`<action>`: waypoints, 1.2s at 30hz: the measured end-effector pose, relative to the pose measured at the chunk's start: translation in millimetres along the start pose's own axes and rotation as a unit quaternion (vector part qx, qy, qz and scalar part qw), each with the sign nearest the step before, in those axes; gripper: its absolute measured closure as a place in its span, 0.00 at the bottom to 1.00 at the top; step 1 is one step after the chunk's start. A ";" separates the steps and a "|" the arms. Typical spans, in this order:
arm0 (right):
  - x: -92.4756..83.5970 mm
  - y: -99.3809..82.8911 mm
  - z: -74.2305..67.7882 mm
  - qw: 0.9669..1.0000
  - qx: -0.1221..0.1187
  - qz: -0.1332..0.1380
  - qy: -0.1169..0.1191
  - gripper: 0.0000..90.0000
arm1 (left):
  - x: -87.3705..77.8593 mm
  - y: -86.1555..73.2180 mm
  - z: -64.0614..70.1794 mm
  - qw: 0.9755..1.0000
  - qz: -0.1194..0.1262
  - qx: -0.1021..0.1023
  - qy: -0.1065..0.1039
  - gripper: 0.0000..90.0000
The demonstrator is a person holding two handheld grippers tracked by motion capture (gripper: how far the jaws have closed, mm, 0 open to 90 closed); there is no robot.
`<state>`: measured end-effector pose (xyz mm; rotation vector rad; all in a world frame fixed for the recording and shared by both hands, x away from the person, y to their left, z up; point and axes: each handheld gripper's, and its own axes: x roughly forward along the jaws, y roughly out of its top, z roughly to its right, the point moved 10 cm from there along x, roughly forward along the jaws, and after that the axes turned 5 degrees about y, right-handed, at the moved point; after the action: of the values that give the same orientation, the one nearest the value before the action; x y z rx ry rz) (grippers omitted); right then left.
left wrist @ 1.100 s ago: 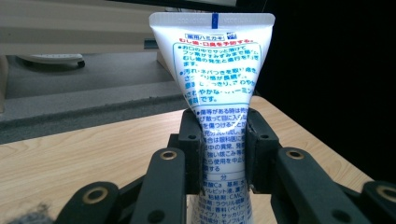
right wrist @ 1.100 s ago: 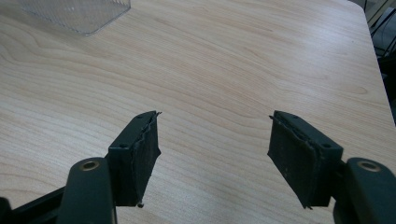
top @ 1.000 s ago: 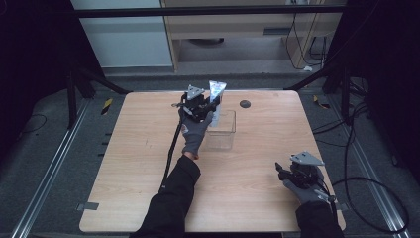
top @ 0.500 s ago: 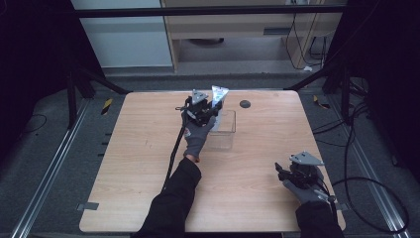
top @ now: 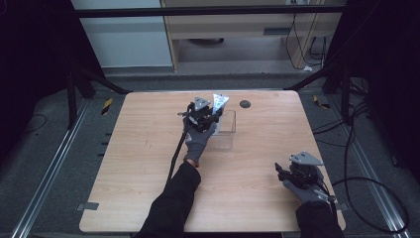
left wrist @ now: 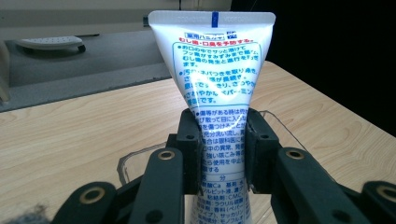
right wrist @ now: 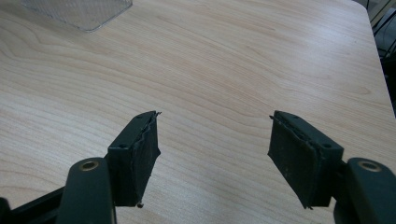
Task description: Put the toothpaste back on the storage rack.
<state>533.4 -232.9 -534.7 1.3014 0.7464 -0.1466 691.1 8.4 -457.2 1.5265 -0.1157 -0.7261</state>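
At the table's (top: pixel 148 148) twelve o'clock end, the left gripper (left wrist: pixel 223 154) pinches a light, soft, slick toothpaste tube (left wrist: pixel 219 84) mid-body over the clear box (top: pixel 225 130), a sensible hold, while the right gripper (right wrist: pixel 212 154) rests at five o'clock, gaping, empty.

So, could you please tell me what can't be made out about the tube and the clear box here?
- Tube: its cap end is cut off by the bottom edge of the left gripper view and hidden by the left gripper in the high view.
- Clear box: contents too small to tell in the high view.
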 end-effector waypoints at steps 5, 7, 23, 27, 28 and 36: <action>0.1 -0.2 0.0 1.000 0.000 -0.001 0.000 0.36 | -0.6 -3.3 1.1 1.000 -0.001 0.015 0.007 0.78; 0.3 -0.4 0.0 1.000 0.001 -0.002 0.001 0.36 | -0.5 -5.5 2.2 1.000 -0.004 0.016 0.006 0.78; 0.1 -0.5 0.4 1.000 0.000 -0.002 0.000 0.35 | -1.9 -19.4 6.6 0.998 -0.061 0.031 0.004 0.72; -0.5 0.0 0.5 1.000 0.000 -0.001 0.000 0.35 | -2.0 -22.6 8.3 0.997 -0.073 0.036 0.007 0.66; -0.5 0.0 0.5 1.000 0.000 0.000 0.000 0.35 | -2.8 -22.0 9.2 0.997 -0.070 0.035 0.002 0.64; -0.9 0.5 1.1 1.000 0.000 0.001 -0.001 0.34 | -24.1 -8.5 7.1 0.999 -0.049 0.014 -0.019 0.48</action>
<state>533.4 -234.0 -533.7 1.3018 0.7423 -0.1465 665.6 15.2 -455.7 1.5546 -0.0801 -0.8346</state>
